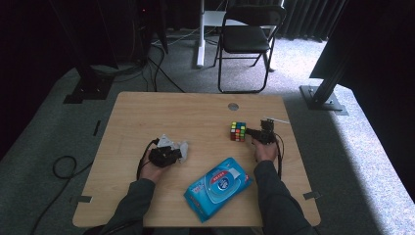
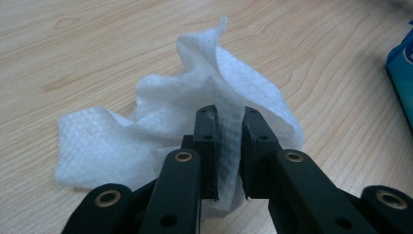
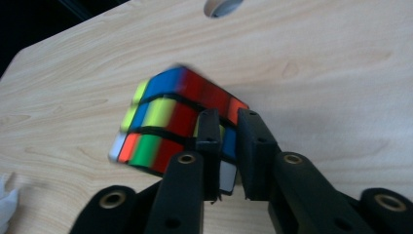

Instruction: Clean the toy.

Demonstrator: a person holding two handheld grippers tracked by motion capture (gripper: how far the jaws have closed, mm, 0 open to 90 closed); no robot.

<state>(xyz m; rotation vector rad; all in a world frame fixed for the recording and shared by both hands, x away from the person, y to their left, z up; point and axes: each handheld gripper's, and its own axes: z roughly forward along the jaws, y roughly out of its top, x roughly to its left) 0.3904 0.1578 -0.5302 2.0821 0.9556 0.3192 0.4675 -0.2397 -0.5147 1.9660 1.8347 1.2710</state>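
**Wipe pinched on the left, cube nudged on the right**

Wipe [image 2: 160, 131] first: the white sheet is seen crumpled on the wooden table [image 1: 147, 117], toward the left half, and a fold of it is clamped between the jaws of the left gripper [image 2: 229, 122]. In the left gripper view the cloth is squeezed flat between the two black pads while the rest of it is bunched up on the wood behind them. From the high view the same gripper [image 1: 165, 155] is held low over the table, with the wipe poking out to its right.

Over on the right half, the puzzle cube [image 3: 170, 122] is found near the far right part of the table, a bit below the round grommet hole [image 1: 233, 106]. The right gripper [image 3: 229, 122] is drawn nearly together, with only a narrow slot left between the jaws, and its tips are pressed up against the cube's near corner. Whether that corner is actually nipped in the slot cannot be told; the cube is blurred there and looks tipped.

A blue wipes pack [image 1: 218, 188] is left lying at the near edge, between the two forearms.
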